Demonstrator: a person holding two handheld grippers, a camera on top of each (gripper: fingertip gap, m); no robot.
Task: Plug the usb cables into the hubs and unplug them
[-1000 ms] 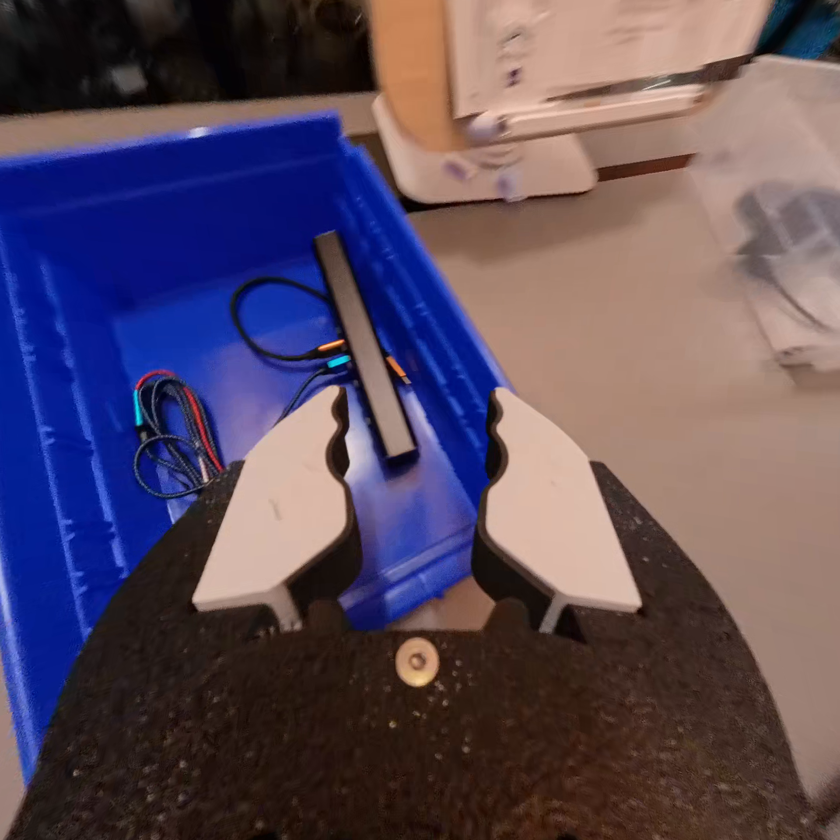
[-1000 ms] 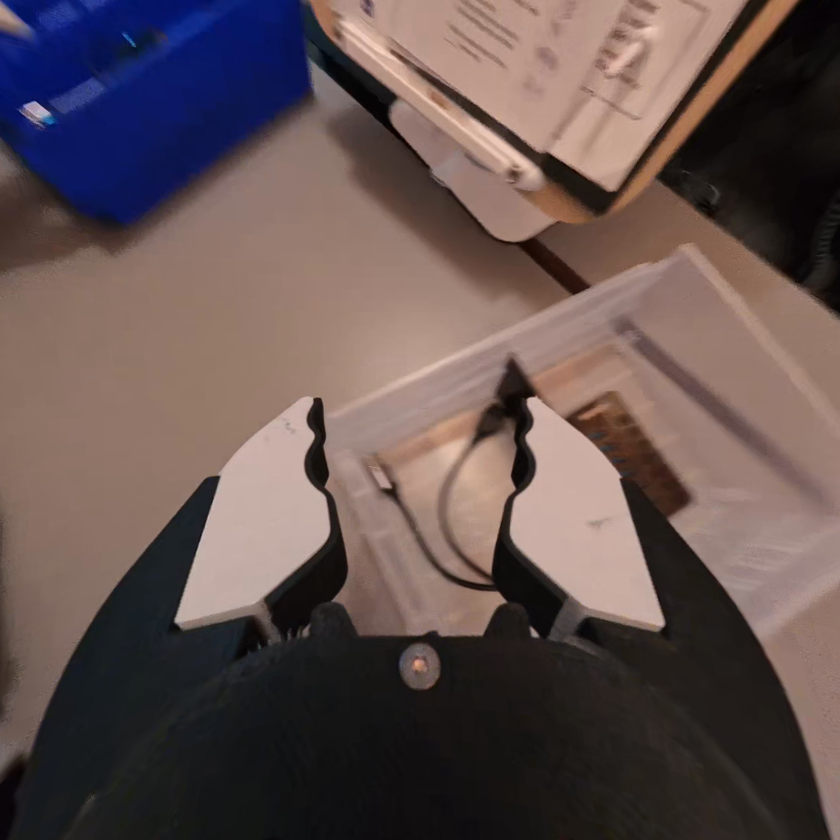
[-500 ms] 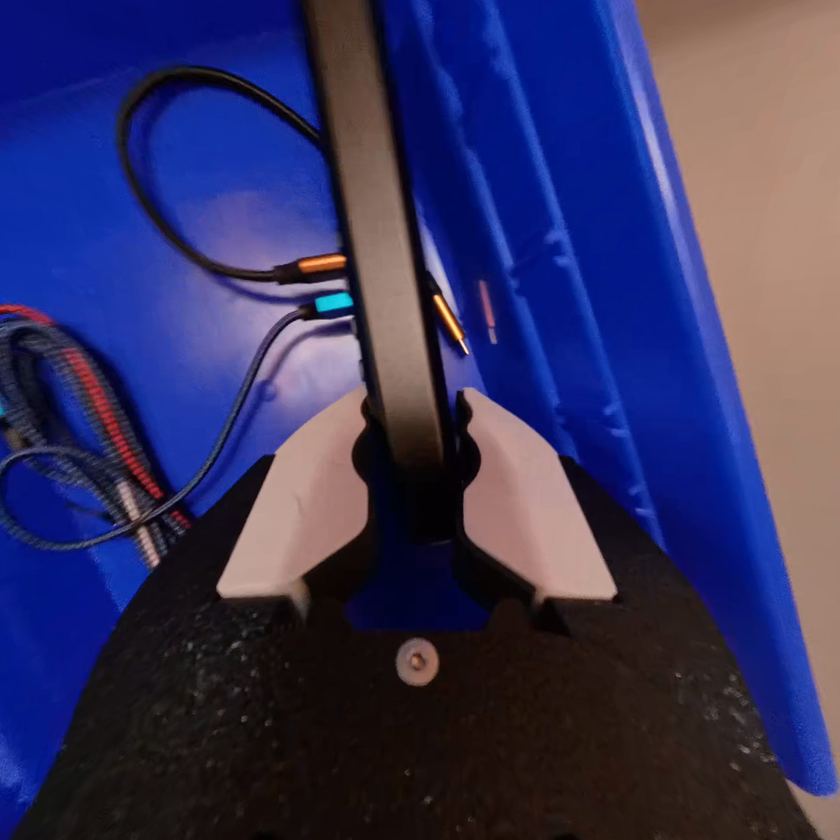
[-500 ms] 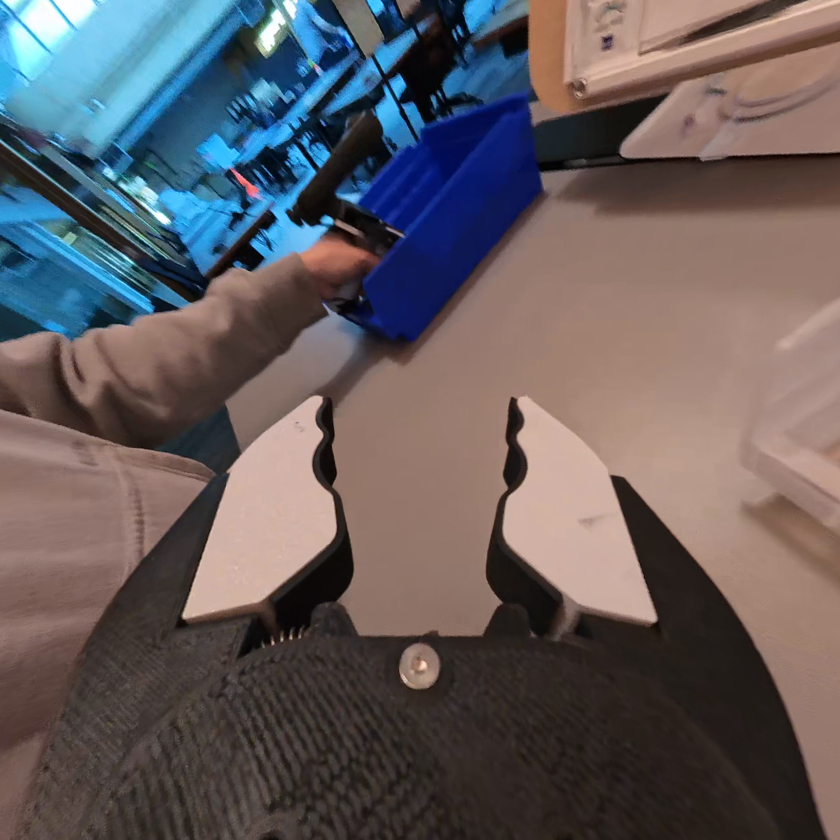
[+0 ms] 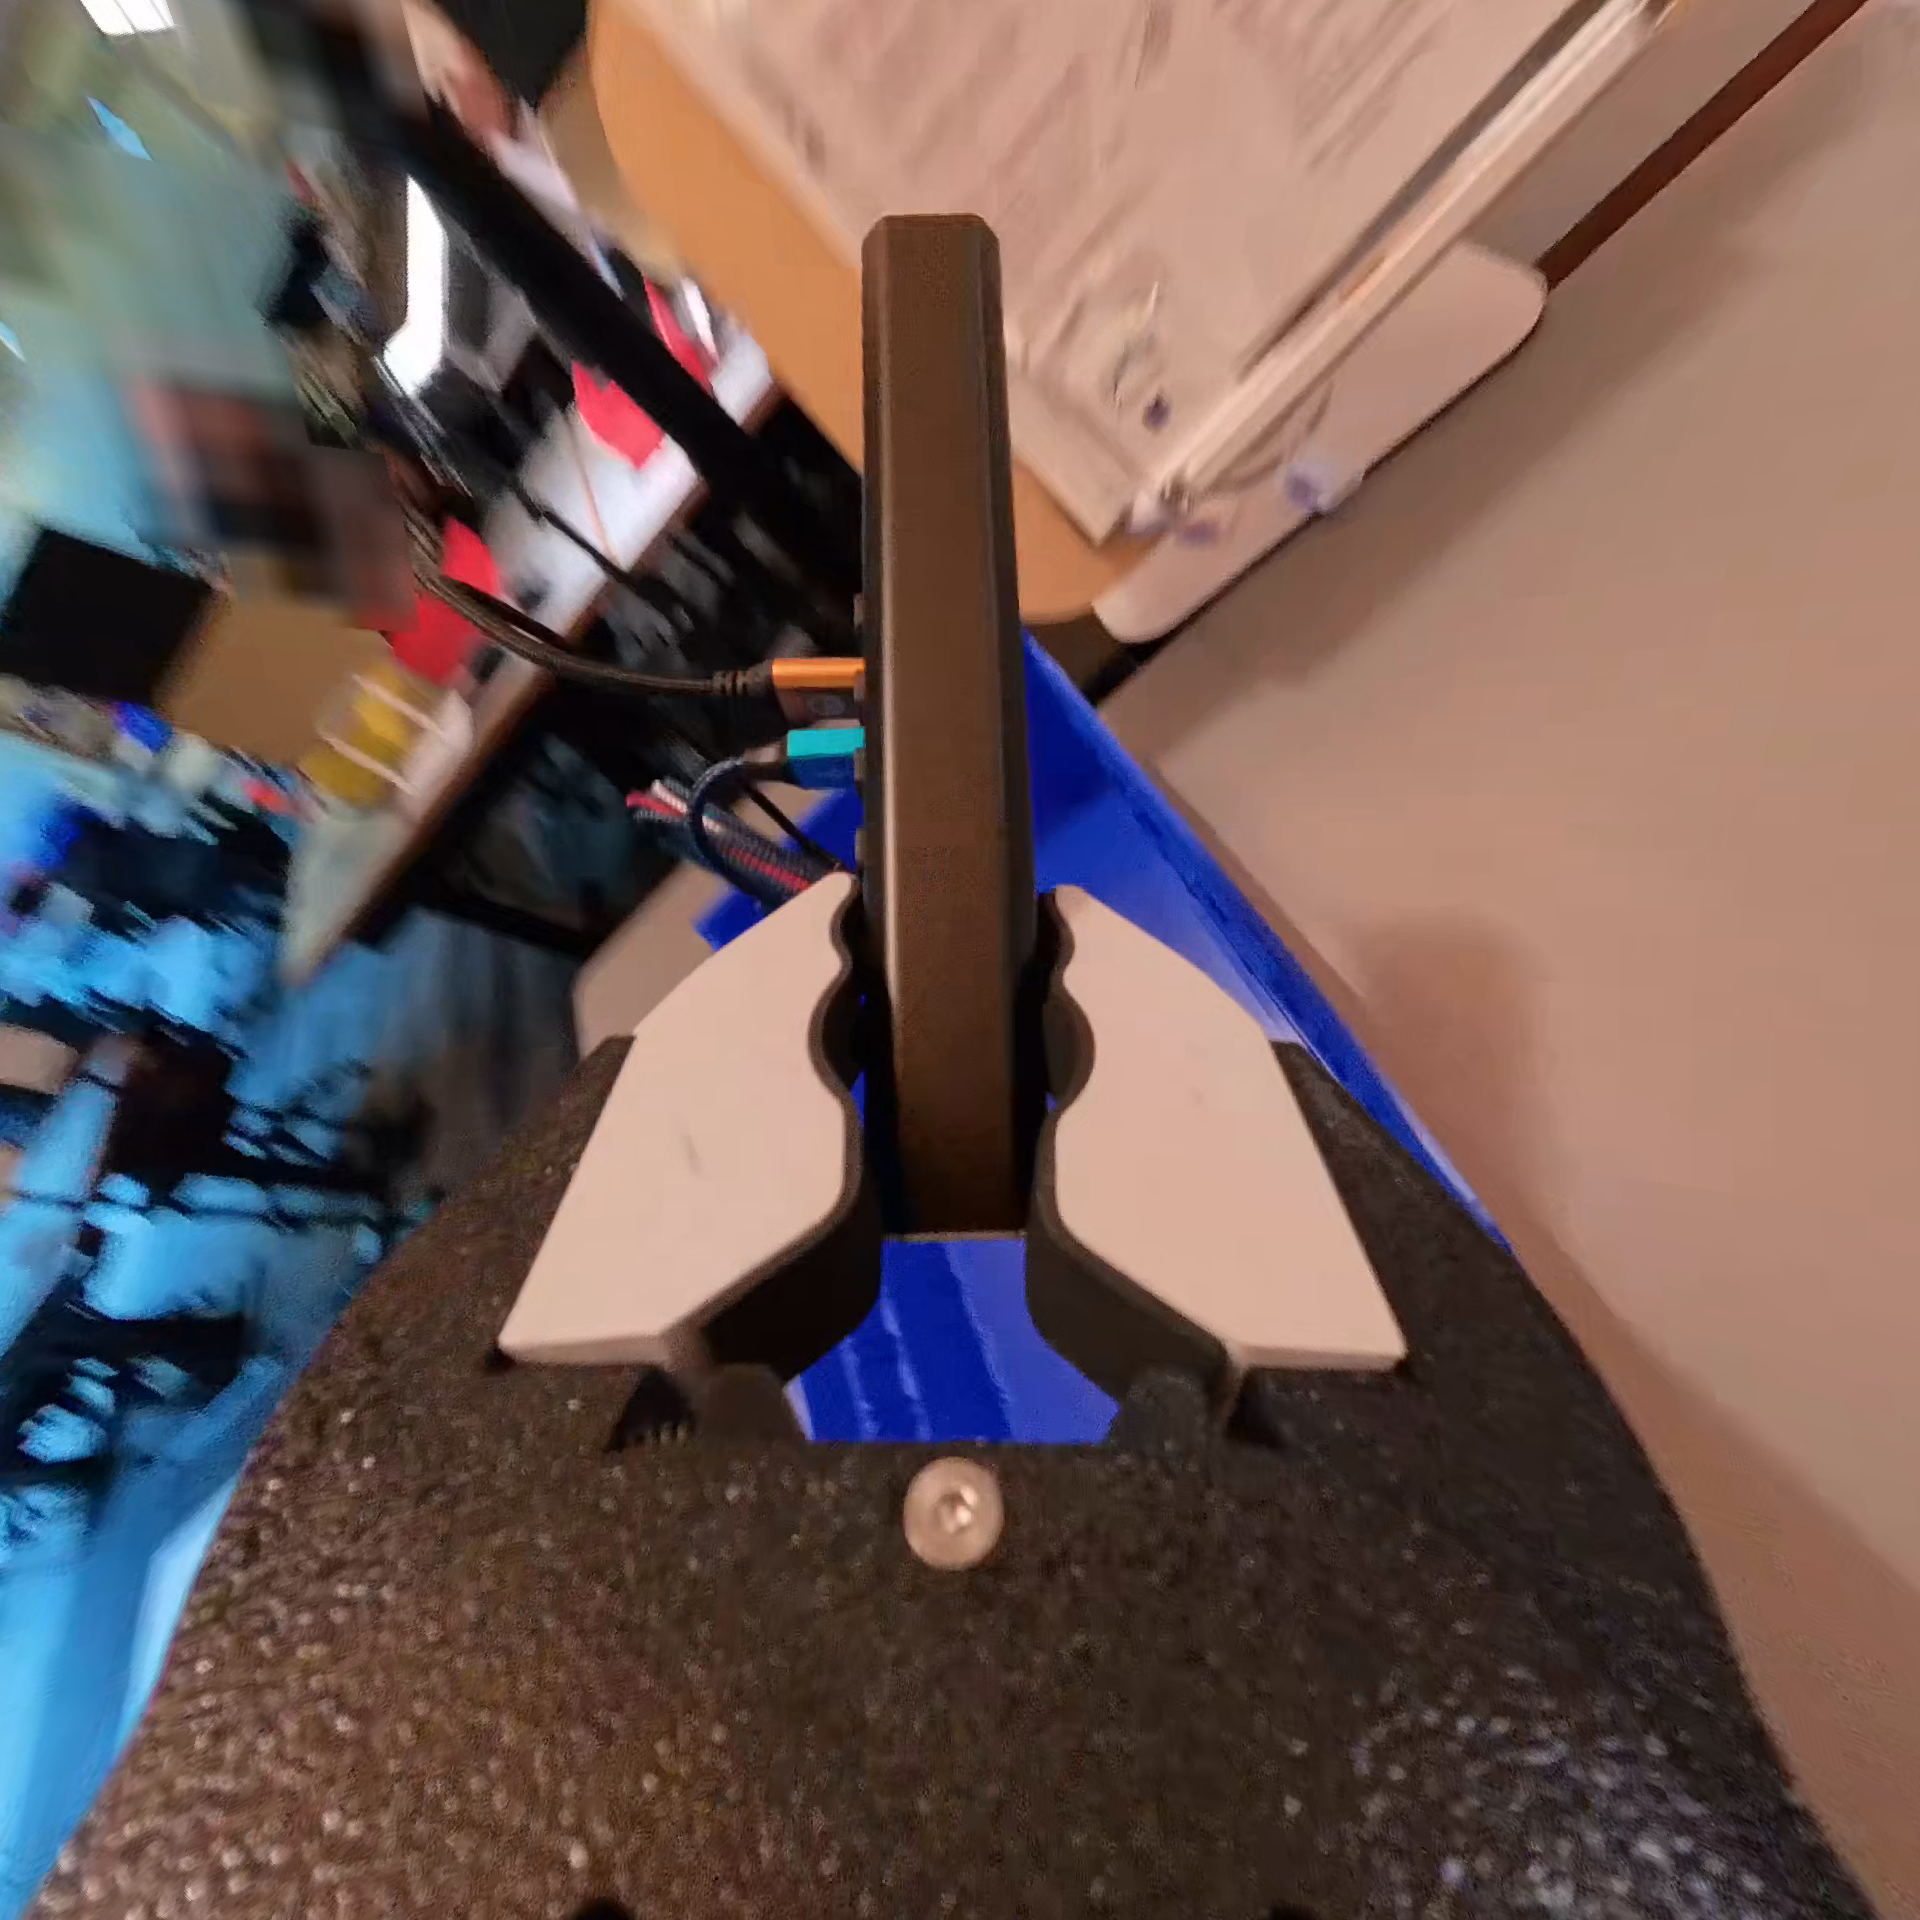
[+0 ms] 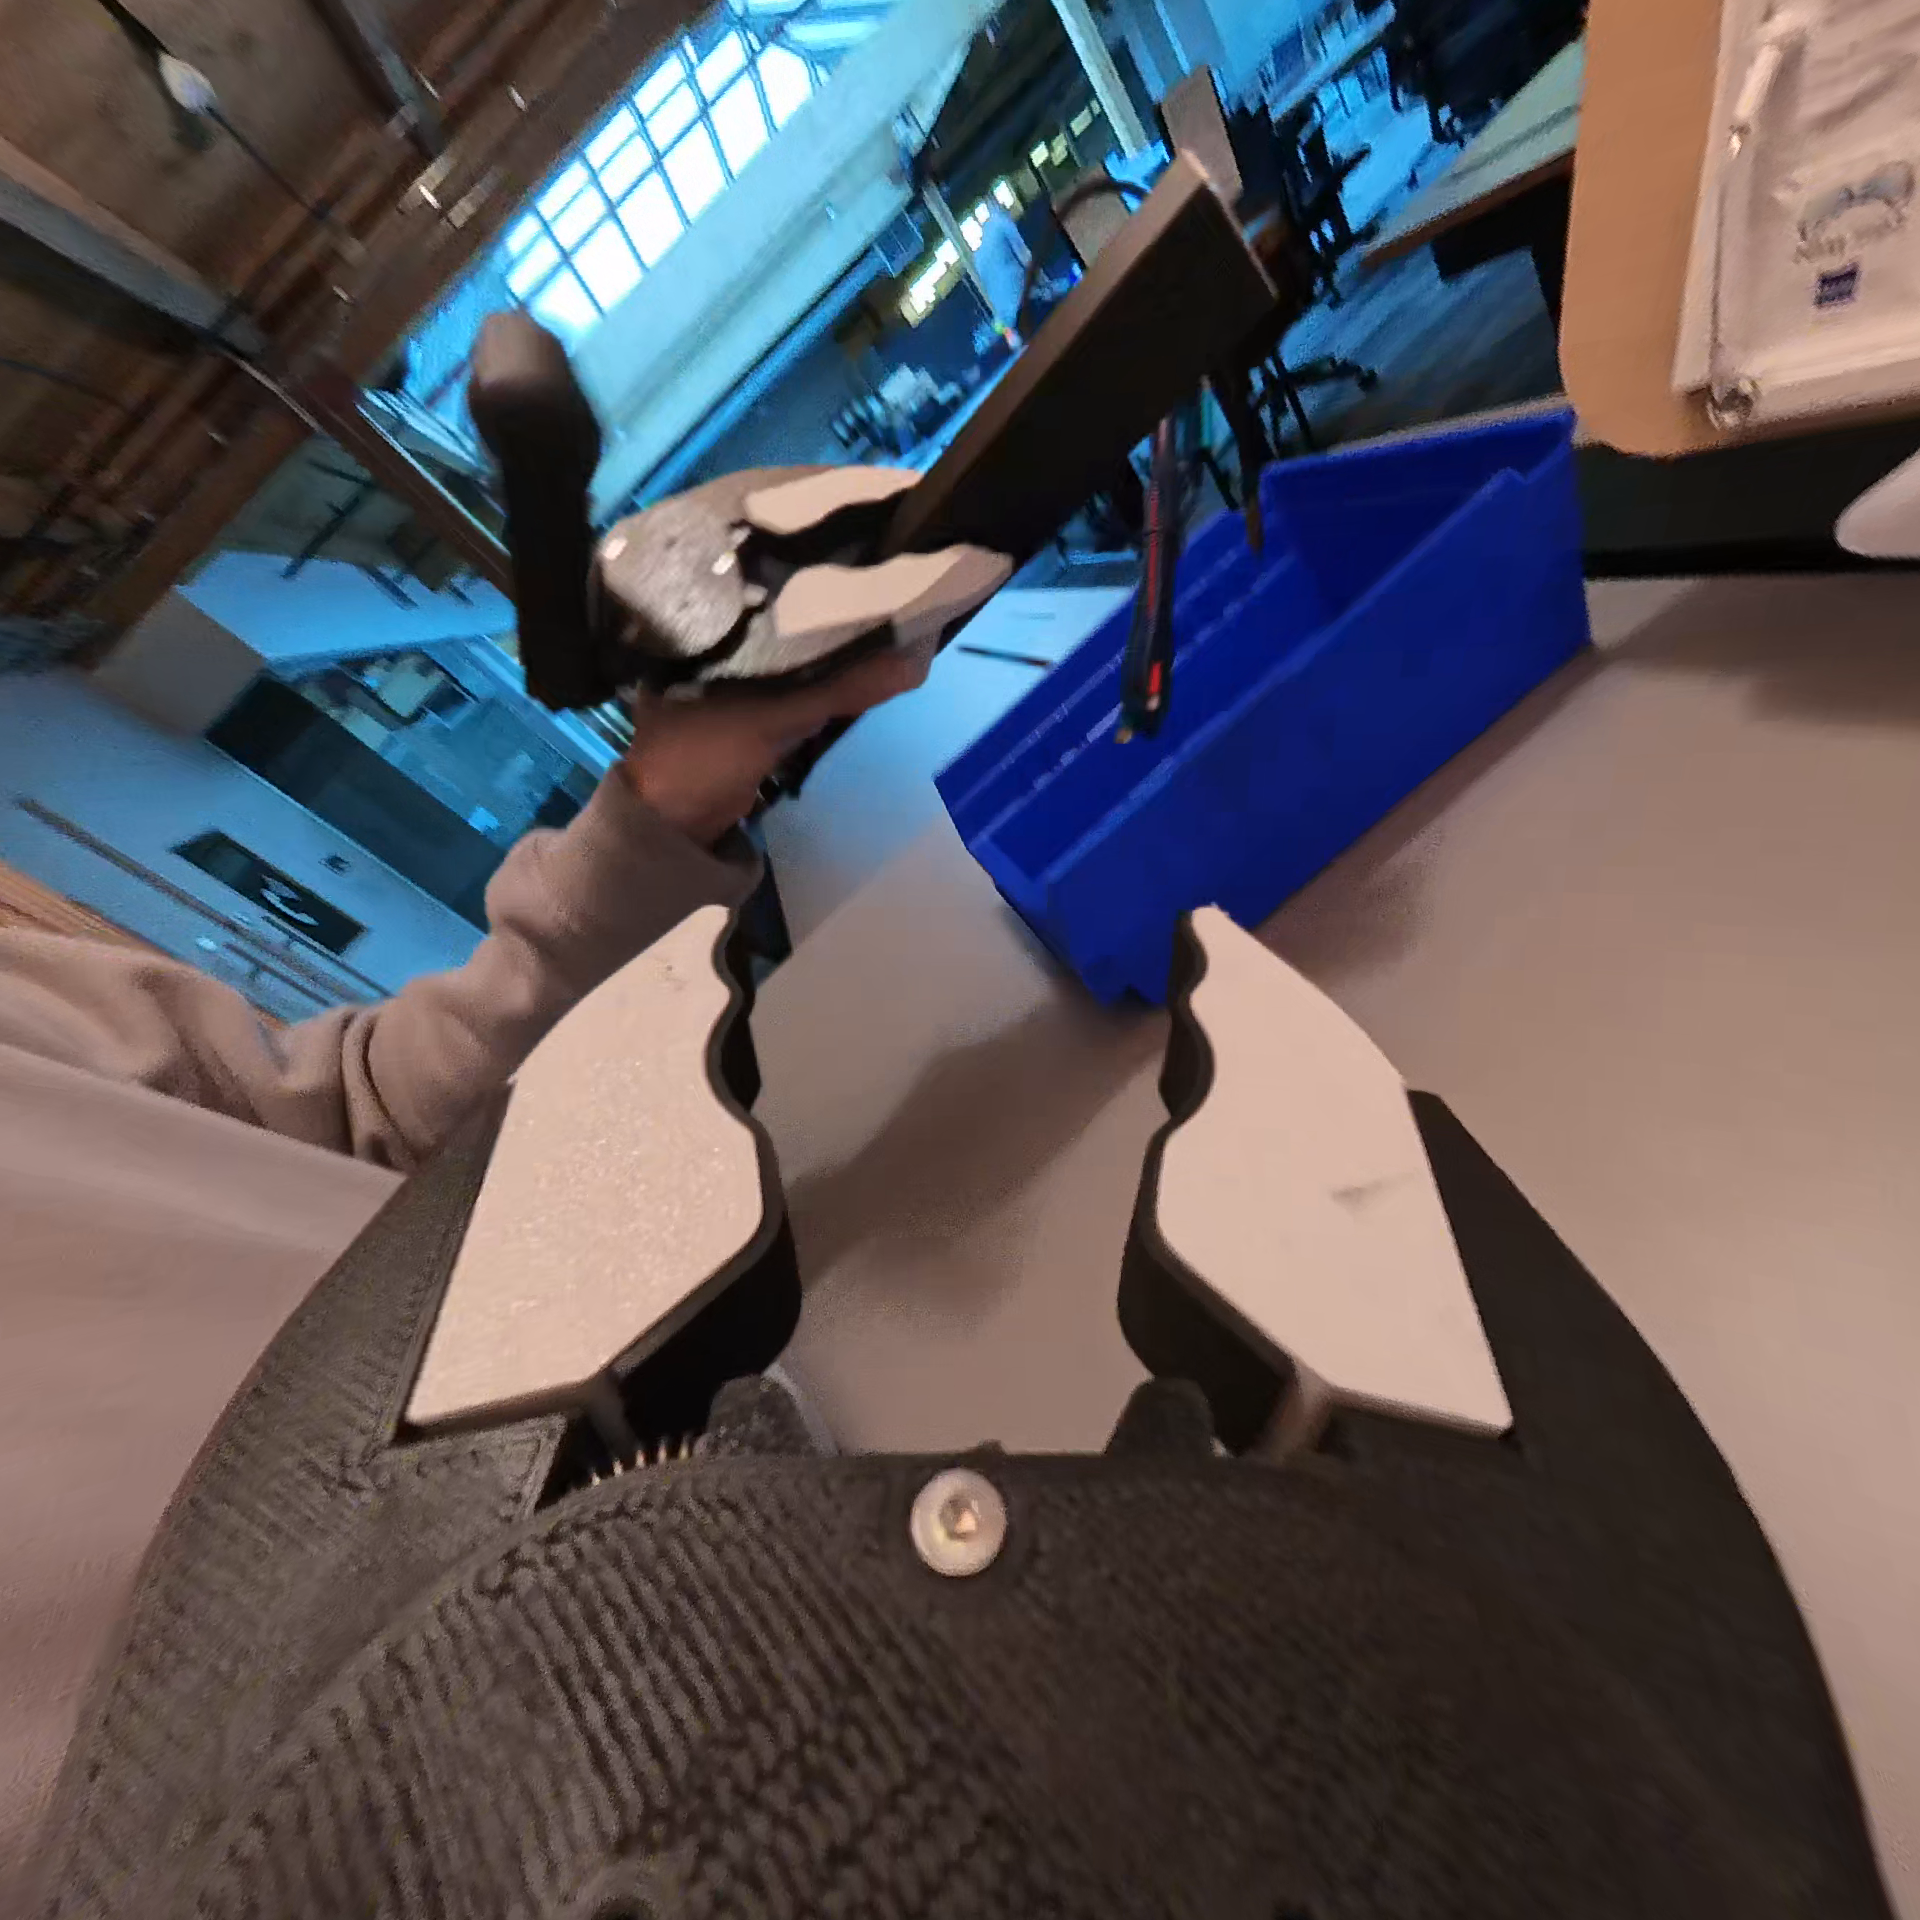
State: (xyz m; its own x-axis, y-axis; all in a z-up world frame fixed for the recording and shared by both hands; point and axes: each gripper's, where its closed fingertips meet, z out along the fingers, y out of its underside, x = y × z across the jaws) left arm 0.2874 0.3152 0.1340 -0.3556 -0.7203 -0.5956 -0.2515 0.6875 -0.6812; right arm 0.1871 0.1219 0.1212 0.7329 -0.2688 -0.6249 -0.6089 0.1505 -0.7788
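My left gripper [image 5: 948, 914] is shut on the near end of a long black USB hub [image 5: 940, 665] and holds it in the air above the blue bin [image 5: 1143, 831]. An orange plug [image 5: 816, 677] and a teal plug [image 5: 824, 746] sit in the hub's left side, and their cables [image 5: 727, 831] hang down. The right wrist view shows the left gripper [image 6: 831, 582] holding the hub [image 6: 1091, 384] over the bin [image 6: 1351, 665], cables [image 6: 1148, 644] dangling. My right gripper [image 6: 961, 935] is open and empty, low over the grey table [image 6: 1558, 935].
A wooden board with papers on a white base [image 5: 1299, 343] stands behind the bin. A person's hand and grey sleeve [image 6: 499, 935] hold the left gripper at the left of the right wrist view. The table edge runs behind the bin.
My left gripper closed on the hub in the bin and lifted it out with its cables. My right gripper swung away from the clear tray toward the bin, staying open.
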